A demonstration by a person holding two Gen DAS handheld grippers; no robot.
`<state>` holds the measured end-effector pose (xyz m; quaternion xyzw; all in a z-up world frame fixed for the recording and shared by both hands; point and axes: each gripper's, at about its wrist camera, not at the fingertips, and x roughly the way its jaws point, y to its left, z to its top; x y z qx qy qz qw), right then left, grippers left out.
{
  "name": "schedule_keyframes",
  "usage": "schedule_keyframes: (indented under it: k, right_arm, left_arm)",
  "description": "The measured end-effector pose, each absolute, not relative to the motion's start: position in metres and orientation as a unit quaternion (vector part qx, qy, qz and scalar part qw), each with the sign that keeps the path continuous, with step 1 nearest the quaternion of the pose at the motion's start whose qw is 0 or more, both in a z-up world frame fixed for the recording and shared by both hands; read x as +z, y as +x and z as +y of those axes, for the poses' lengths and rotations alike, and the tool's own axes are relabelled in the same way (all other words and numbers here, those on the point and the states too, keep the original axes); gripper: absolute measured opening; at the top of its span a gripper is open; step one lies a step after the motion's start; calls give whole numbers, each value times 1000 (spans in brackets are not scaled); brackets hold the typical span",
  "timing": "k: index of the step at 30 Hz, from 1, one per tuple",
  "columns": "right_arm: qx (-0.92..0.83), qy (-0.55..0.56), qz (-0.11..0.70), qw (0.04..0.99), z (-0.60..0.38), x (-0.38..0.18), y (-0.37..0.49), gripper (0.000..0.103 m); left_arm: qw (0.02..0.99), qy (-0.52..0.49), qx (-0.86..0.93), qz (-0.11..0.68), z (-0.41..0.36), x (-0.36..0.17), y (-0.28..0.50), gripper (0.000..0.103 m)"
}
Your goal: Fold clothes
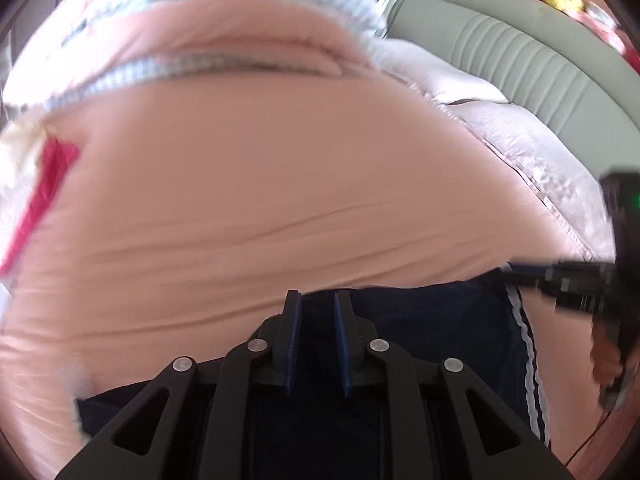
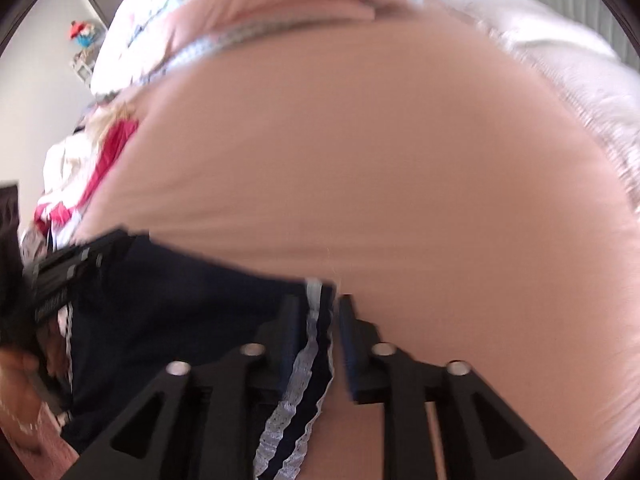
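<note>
Tilting steeply down over the pink bed (image 1: 240,200), both grippers' jaws stand narrowly parted around the navy garment (image 1: 400,320), left gripper (image 1: 316,300) and right gripper (image 2: 320,308).

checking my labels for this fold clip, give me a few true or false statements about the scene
1. The navy garment lies on a pink bedsheet. True.
2. White lace trim passes between the right gripper fingers. True.
3. The navy garment has yellow trim. False: the trim is white lace.
4. The left gripper is over a green towel. False: navy fabric lies beneath it.
5. A red garment lies at the sheet's left side. True.
</note>
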<state>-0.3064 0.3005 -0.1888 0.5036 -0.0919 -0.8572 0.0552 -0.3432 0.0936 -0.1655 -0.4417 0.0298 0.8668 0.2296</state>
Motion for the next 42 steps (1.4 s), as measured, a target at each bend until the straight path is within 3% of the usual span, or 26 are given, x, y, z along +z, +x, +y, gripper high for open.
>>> schedule_keyframes:
  k: [4, 7, 10, 14, 16, 18, 20, 24, 25, 26, 27, 28, 29, 32, 35, 37, 39, 41, 42]
  right_arm:
    - [-877, 472, -66, 59, 299, -171, -299, 26]
    - [-843, 523, -67, 102, 302, -188, -292, 26]
    - [-834, 545, -28, 86, 292, -207, -295, 26]
    - [-855, 516, -33, 38, 301, -202, -303, 27]
    - [-852, 516, -77, 30, 313, -203, -305, 34]
    - [-843, 522, -124, 39, 325, -202, -306, 39]
    - [-838, 523, -144, 61, 329, -203, -306, 54]
    - [-840, 516, -155, 65, 322, -207, -306, 58]
    - [-842, 512, -156, 67, 315, -207, -304, 60]
    - [-842, 510, -156, 73, 314, -209, -305, 56]
    - [-839, 512, -162, 89, 314, -214, -308, 48]
    - [-835, 513, -168, 106, 313, -218, -310, 18]
    - [-828, 517, -180, 122, 309, -219, -311, 6]
    - [-852, 492, -134, 116, 300, -201, -300, 6]
    - [-882, 450, -102, 97, 292, -176, -296, 6]
    - [-868, 479, -105, 78, 301, -189, -298, 11]
    - [-847, 515, -121, 60, 305, -208, -304, 19]
    - [-846, 514, -133, 49, 307, -209, -305, 24]
    - [-857, 498, -126, 43, 307, -198, -302, 28]
  left_arm:
    - [253, -461, 848, 64, 102, -180, -346, 14]
    - [230, -482, 840, 94, 111, -194, -363, 14]
    - [212, -471, 852, 83, 113, -190, -377, 17]
    - [175, -458, 868, 75, 118, -183, -400, 17]
    - [169, -445, 877, 55, 115, -169, -397, 18]
    - [178, -440, 879, 33, 108, -162, -393, 28]
    - [177, -446, 877, 23, 102, -162, -392, 46]
    - [174, -475, 863, 14, 93, -175, -396, 45]
    - [184, -480, 858, 3, 91, -178, -397, 40]
    - [194, -482, 854, -5, 91, -180, -397, 23]
    - [205, -480, 853, -4, 93, -179, -396, 16]
    - [216, -475, 853, -1, 97, -177, -394, 9]
    - [228, -461, 857, 10, 102, -171, -390, 8]
    - [241, -416, 876, 45, 114, -154, -384, 8]
    - [187, -441, 874, 78, 114, -166, -401, 10]
    - [178, -472, 861, 63, 109, -175, -414, 16]
    - [177, -442, 879, 26, 94, -149, -404, 25]
    - [175, -410, 895, -11, 79, -123, -394, 44]
    - [174, -397, 901, -27, 72, -111, -387, 46]
